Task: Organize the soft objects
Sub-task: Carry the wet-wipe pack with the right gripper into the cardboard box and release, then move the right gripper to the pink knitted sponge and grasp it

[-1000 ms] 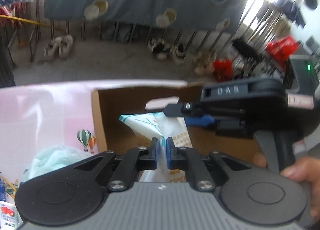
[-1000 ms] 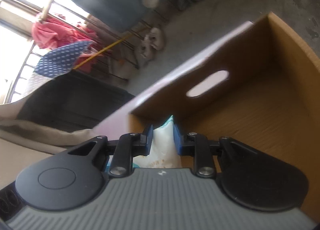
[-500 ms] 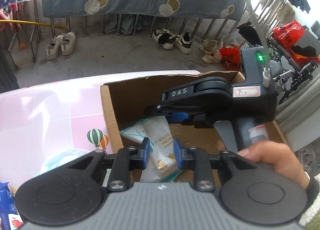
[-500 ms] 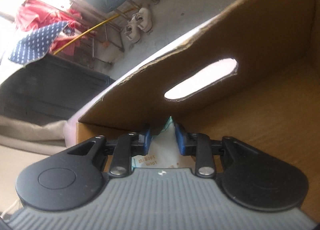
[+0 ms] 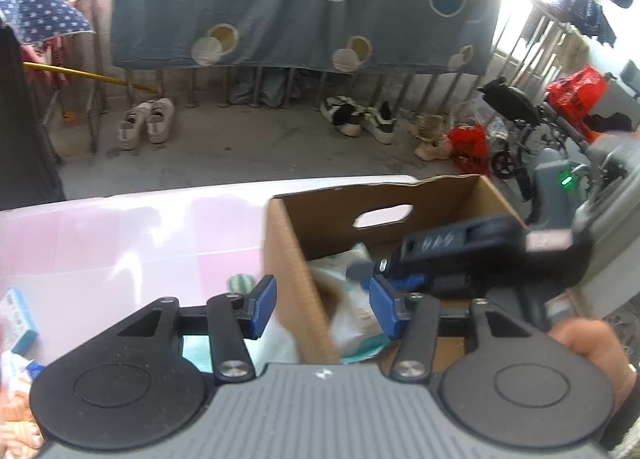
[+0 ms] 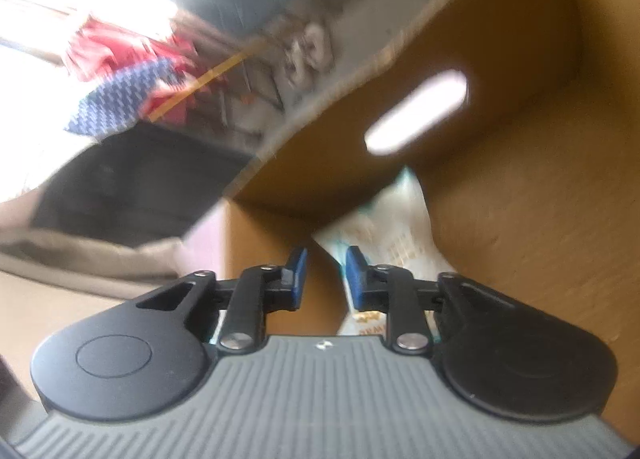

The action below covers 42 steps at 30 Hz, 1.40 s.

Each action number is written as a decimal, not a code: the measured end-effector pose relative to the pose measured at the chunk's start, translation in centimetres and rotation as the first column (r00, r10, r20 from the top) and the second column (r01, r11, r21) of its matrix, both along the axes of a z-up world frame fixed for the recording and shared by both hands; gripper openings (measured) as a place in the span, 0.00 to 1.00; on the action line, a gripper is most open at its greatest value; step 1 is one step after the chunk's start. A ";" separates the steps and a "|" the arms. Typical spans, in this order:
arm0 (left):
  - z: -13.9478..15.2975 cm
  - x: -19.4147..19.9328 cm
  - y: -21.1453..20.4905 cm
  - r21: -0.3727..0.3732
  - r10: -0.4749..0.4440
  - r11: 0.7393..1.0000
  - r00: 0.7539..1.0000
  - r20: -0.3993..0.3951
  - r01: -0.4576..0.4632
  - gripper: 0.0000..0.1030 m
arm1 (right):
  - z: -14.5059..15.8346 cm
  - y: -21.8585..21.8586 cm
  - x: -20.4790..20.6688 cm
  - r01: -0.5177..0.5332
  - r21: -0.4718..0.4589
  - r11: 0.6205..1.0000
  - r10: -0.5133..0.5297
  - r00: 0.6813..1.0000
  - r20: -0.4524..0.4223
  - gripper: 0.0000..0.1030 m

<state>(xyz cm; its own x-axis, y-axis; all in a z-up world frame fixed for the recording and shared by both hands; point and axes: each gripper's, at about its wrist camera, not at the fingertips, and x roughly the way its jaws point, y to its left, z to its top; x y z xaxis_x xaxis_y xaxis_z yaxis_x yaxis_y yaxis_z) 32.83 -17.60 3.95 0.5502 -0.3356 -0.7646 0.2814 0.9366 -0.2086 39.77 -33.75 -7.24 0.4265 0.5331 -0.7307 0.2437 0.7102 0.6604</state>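
A white soft packet with teal and orange print (image 5: 352,315) lies inside a brown cardboard box (image 5: 292,271) on the pink table. In the right wrist view the packet (image 6: 392,227) lies in the box's corner below the handle hole. My left gripper (image 5: 322,307) is open and empty, its jaws straddling the box's left wall. My right gripper (image 6: 326,273) is open, just above the packet and not holding it. The right gripper also shows in the left wrist view (image 5: 460,255), inside the box.
A pale green soft bag (image 5: 200,351) lies on the table left of the box. A small blue-and-white pack (image 5: 18,317) sits at the table's left edge. Beyond the table are shoes (image 5: 146,127) on the floor and a hanging blue cloth (image 5: 280,7).
Both grippers have opened and let go of the packet, which now lies in the box. The left gripper has pulled back and left, over the box wall.
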 end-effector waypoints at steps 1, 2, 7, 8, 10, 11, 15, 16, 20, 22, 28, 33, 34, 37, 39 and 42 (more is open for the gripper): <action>0.0 0.0 0.4 0.008 0.009 1.000 1.000 -0.002 -0.009 0.51 | -1.4 0.6 0.3 -0.007 -0.010 1.000 0.006 0.999 -0.036 0.16; -0.1 -0.1 0.8 0.015 0.018 1.000 1.000 -0.004 -0.018 0.51 | -2.4 1.3 0.5 -0.016 -0.017 1.000 0.015 0.998 -0.058 0.08; -0.1 0.1 2.7 0.026 0.059 0.998 0.998 -0.014 -0.059 0.51 | -3.6 2.9 1.1 -0.033 -0.048 0.998 0.030 0.998 -0.056 0.00; 0.0 0.1 3.0 0.026 0.065 0.998 0.998 -0.013 -0.064 0.51 | -3.5 3.0 1.0 -0.036 -0.053 0.998 0.033 0.998 -0.054 0.00; 0.1 -0.2 3.7 0.024 0.074 0.997 0.997 -0.012 -0.073 0.52 | -3.4 3.1 0.9 -0.030 -0.045 0.999 0.027 0.998 -0.062 0.00; 0.1 -0.3 4.0 0.023 0.077 0.997 0.997 -0.012 -0.077 0.53 | -3.3 3.0 0.9 -0.020 -0.031 0.999 0.018 0.998 -0.066 0.02; 0.4 -1.2 5.4 0.031 0.088 0.996 0.996 0.000 -0.088 0.56 | -0.2 1.3 -0.8 0.006 0.014 1.000 -0.006 1.000 -0.014 0.11; 0.5 -1.4 5.9 0.031 0.092 0.995 0.996 0.004 -0.092 0.58 | 0.4 1.1 -1.0 0.011 0.016 1.000 -0.011 1.000 -0.006 0.14; 1.2 -2.9 8.0 0.019 0.113 0.993 0.993 0.018 -0.113 0.62 | 3.3 1.0 -2.4 0.018 -0.006 1.000 -0.018 1.000 0.024 0.28; 1.6 -4.0 9.1 0.019 0.125 0.992 0.992 0.033 -0.126 0.65 | 5.4 0.1 -3.9 0.016 -0.017 1.000 -0.015 0.998 0.063 0.36; 2.6 -9.1 12.0 0.060 0.167 0.983 0.979 0.121 -0.175 0.79 | 11.1 -0.1 -7.9 0.006 -0.012 1.000 -0.004 0.984 0.178 0.53; 2.7 -13.6 14.8 0.077 0.202 0.973 0.963 0.178 -0.218 0.82 | 13.8 1.9 -10.3 -0.039 -0.006 0.999 0.040 0.976 0.212 0.55; 2.7 -14.3 15.5 0.076 0.213 0.970 0.960 0.183 -0.230 0.82 | 14.3 2.8 -10.5 -0.056 -0.007 0.998 0.056 0.975 0.217 0.56; 2.7 -16.0 18.1 0.076 0.258 0.958 0.944 0.207 -0.278 0.82 | 15.3 6.1 -10.7 -0.129 -0.017 0.991 0.130 0.965 0.228 0.56; 2.8 -17.1 20.1 0.078 0.319 0.935 0.917 0.241 -0.346 0.82 | 15.9 9.1 -10.6 -0.194 -0.036 0.980 0.197 0.951 0.238 0.56; 2.7 -18.1 22.7 0.112 0.479 0.836 0.814 0.327 -0.537 0.82 | 16.5 14.1 -9.4 -0.292 -0.085 0.952 0.305 0.915 0.265 0.63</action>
<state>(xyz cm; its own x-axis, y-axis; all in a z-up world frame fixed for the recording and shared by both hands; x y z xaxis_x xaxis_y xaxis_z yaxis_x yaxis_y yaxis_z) 14.69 5.11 6.68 0.7967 0.1872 -0.5747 -0.2281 0.9736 0.0010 30.38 -19.69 9.28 0.4376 0.6372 -0.6344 -0.1685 0.7511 0.6383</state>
